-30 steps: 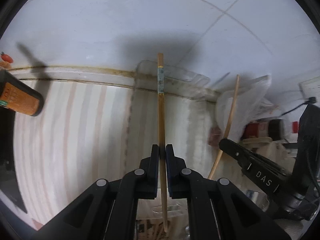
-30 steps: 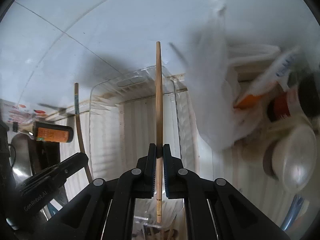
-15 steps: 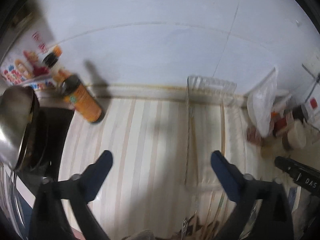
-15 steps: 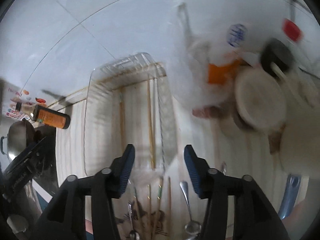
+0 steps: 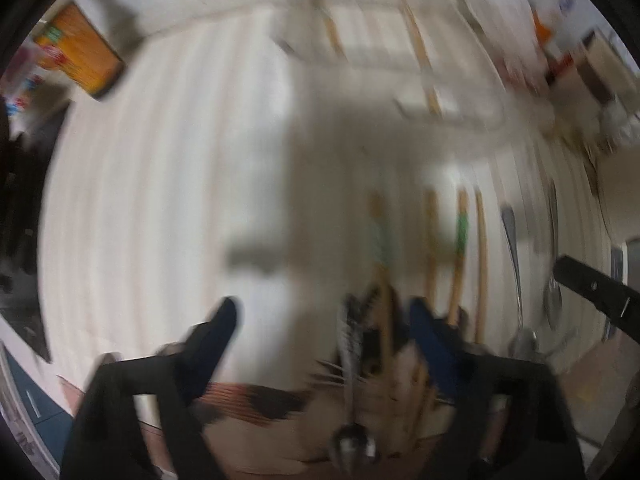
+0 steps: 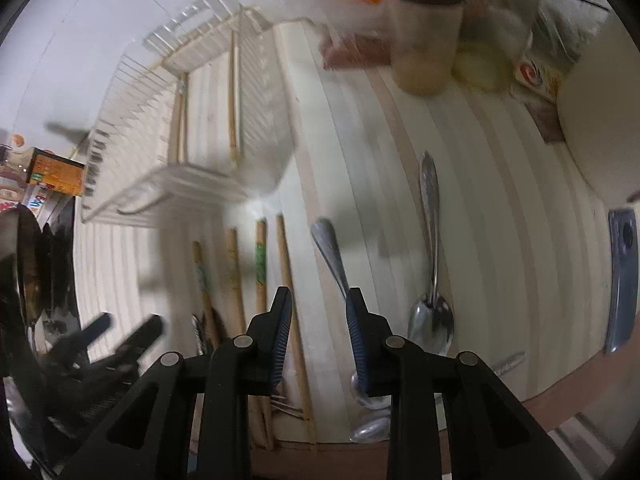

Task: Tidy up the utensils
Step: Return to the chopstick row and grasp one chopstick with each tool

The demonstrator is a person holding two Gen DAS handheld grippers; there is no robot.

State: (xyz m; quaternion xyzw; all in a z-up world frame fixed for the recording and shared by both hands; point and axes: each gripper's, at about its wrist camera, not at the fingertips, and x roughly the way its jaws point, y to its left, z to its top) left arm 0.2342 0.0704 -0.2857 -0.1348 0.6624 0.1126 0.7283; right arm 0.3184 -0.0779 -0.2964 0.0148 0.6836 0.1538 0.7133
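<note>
Both grippers, left gripper and right gripper, gape over chopsticks.

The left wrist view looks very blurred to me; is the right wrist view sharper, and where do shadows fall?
Left wrist view: heavy motion blur, chopsticks smeared, a broad grey shadow across the striped table. Right wrist view: much sharper, spoon crisp, only the cup at the top blurred; the clear tray edges bend with fisheye distortion.

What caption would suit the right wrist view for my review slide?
Open right gripper hovers over loose chopsticks and spoons, two chopsticks already in the clear tray.
</note>
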